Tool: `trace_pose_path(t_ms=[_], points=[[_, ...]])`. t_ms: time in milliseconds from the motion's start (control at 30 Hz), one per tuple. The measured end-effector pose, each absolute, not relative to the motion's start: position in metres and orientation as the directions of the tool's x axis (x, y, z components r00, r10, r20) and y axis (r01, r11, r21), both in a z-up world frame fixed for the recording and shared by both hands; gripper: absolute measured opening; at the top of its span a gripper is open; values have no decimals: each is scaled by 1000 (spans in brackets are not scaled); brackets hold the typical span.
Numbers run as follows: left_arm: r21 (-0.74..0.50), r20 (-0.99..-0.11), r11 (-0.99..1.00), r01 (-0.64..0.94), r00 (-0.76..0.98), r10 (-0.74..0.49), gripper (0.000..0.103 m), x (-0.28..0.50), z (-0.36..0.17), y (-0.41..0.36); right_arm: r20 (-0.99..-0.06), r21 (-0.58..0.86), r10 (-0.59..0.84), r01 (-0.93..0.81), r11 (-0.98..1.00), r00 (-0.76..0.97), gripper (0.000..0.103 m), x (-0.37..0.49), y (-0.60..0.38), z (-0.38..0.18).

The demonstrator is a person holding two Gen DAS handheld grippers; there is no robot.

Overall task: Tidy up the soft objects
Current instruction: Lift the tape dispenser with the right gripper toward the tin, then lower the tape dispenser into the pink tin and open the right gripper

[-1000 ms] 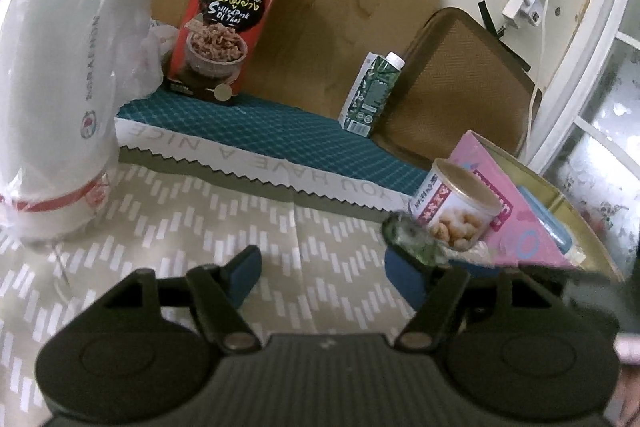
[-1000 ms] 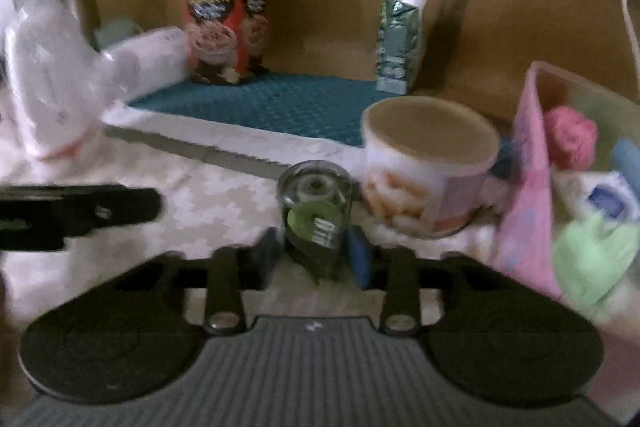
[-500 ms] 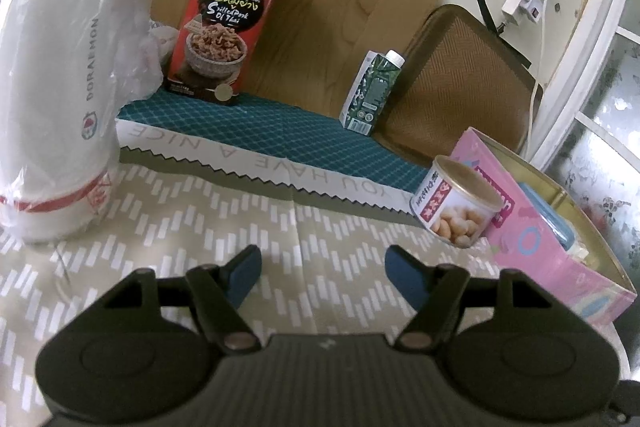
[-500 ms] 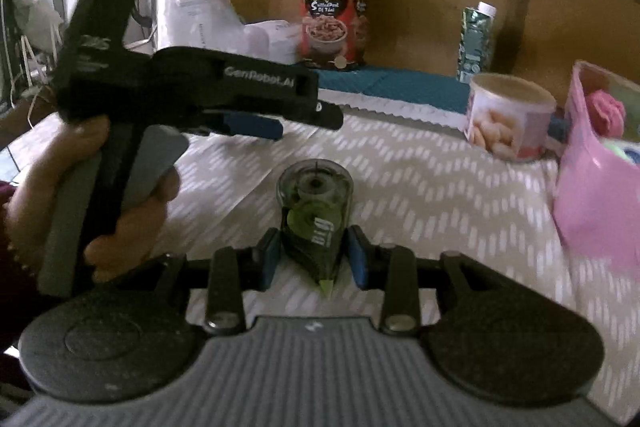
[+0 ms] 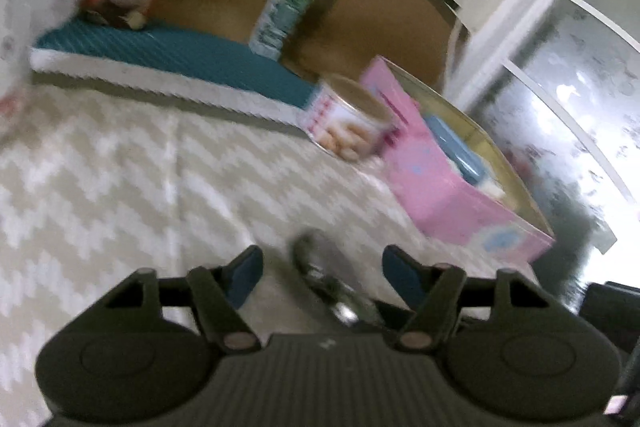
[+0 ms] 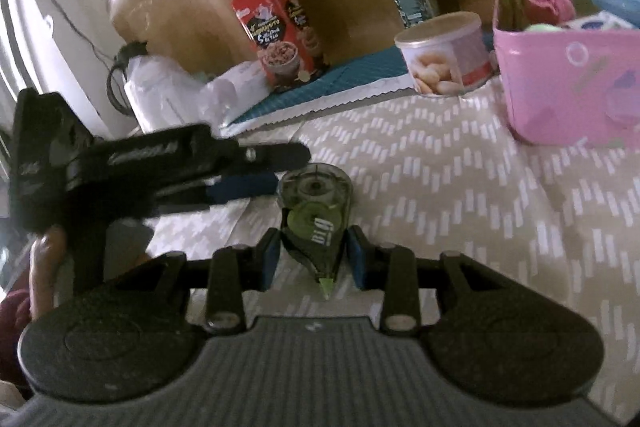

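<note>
Correction-tape dispenser (image 6: 316, 215), a translucent teardrop shell with a green label, sits at the lower centre of the right wrist view, clamped between the blue pads of the right tool (image 6: 314, 259), its pointed green tip directed toward the camera. It hangs just above the chevron-patterned surface (image 6: 460, 187), though contact cannot be judged. The shell appears rigid, light and smooth, so it probably slips if squeezed on its tapering nose; the present hold, across the flat flanks near the narrowing waist, looks sound, and the wider round body offers the firmer alternative. The left tool (image 5: 320, 263) has its pads spread apart and empty; a dark blurred shape, likely the same dispenser, lies between them at the lower centre of the left wrist view. In the right wrist view that tool enters from the left edge, its tip just beside the dispenser's round end. The pink bin (image 6: 560, 75), upper right, already holds a pink yarn-like bundle (image 6: 548, 1) and other soft items; a biscuit tin (image 6: 444, 53) stands just left of it. Being hard, the dispenser probably belongs outside that bin.
</note>
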State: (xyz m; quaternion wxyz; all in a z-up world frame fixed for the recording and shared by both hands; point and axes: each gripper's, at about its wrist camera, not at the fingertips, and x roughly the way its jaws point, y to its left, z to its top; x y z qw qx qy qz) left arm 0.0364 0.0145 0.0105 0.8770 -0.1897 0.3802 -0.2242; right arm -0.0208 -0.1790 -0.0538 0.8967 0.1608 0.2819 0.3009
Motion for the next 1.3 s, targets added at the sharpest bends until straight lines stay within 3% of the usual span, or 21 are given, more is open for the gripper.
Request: trace_pose_path(t_ms=[67,133,233,700,1200,1300], points=[[-490,-601,835,251,597,-532,60,35,9,5,-395,455,636,-460,762,663,39,-24,-180,-54],[-469,-619,845,256,587,-521,35,35,8,-4,-375,449,642,-475,757,669,39,-28,-181,-53],[-507,-599,818,271,572,-561,27,36,12,-11,-365,412,623,-480,775,692,39,-32,-185,-51],[-383,-504,753,535,562,-656,27,87,82,-129,-185,267,381,-327,907,906,38,-26,-250,-9],[-269,-570,811,519,593,-569,30,161,66,-208,-231,195,174,-130,972,957,39,55,-288,-13],[-226,-591,842,489,619,-518,31,166,60,-213,-253,97,42,-18,995,967,47,69,-282,-19]])
